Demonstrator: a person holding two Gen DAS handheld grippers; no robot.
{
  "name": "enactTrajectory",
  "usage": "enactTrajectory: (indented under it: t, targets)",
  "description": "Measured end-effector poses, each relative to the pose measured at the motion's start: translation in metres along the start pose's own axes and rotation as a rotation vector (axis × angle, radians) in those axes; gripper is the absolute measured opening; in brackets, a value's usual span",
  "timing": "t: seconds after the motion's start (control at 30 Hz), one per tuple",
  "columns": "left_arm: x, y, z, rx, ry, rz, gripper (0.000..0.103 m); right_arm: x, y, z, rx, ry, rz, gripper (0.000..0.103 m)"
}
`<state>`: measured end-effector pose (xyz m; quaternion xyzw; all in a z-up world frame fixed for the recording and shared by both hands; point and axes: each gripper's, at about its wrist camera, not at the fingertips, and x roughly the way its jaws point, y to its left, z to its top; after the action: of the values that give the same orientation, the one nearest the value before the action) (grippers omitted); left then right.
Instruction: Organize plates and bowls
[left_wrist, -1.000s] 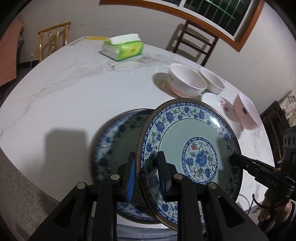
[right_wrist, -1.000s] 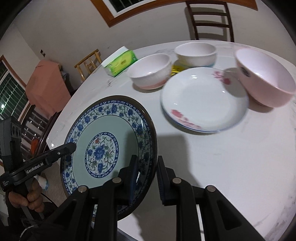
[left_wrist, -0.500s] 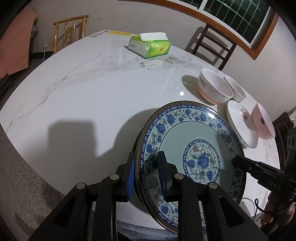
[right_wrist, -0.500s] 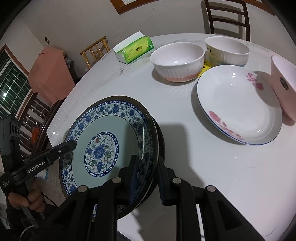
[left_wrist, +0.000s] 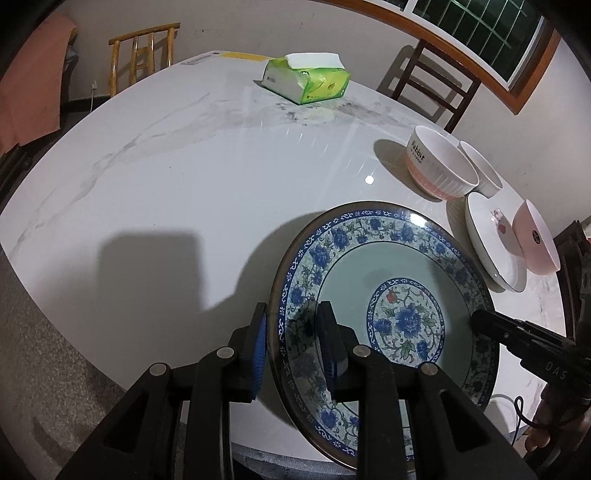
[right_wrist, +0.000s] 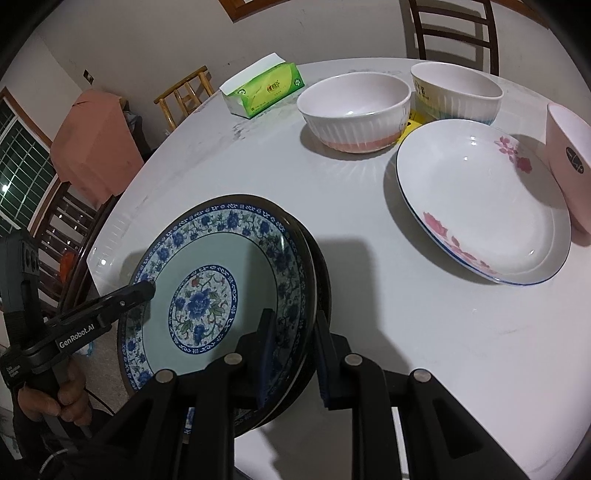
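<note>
A blue-flowered plate (left_wrist: 391, 280) (right_wrist: 207, 266) lies on a matching plate whose dark rim (right_wrist: 325, 273) peeks out at its right, near the table's front edge. My left gripper (left_wrist: 293, 339) straddles the top plate's left rim; its jaws are opening, with the rim still between the pads. My right gripper (right_wrist: 291, 343) is shut on the opposite rim. Farther back stand a white plate with pink flowers (right_wrist: 480, 199), a ribbed white bowl (right_wrist: 354, 107), a second ribbed bowl (right_wrist: 458, 88) and a pink bowl (right_wrist: 569, 162).
A green tissue box (left_wrist: 306, 79) sits at the far side of the white marble table (left_wrist: 184, 166). Wooden chairs (left_wrist: 436, 81) stand around it, one draped with a pink cloth (right_wrist: 96, 147). A hand (right_wrist: 62, 398) holds the left gripper's handle.
The held plate came down and shifted over the matching plate, which it now covers almost wholly. Both grippers moved with it and have since stayed nearly still.
</note>
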<state>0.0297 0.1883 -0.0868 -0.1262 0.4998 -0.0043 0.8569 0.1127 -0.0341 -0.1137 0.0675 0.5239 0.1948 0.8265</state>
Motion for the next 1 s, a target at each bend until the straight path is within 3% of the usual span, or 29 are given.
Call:
enactTrajectory:
  t: [0.37,1.0]
  targets:
    - [0.012,0.004,-0.002,-0.026,0.038,-0.003,0.026,0.004,0.008,0.002,-0.046,0.005,-0.05,0.023]
    - [0.013,-0.001,-0.002,0.01,0.032,0.021,0.033,0.005,0.013,-0.001,-0.087,-0.001,-0.064,0.025]
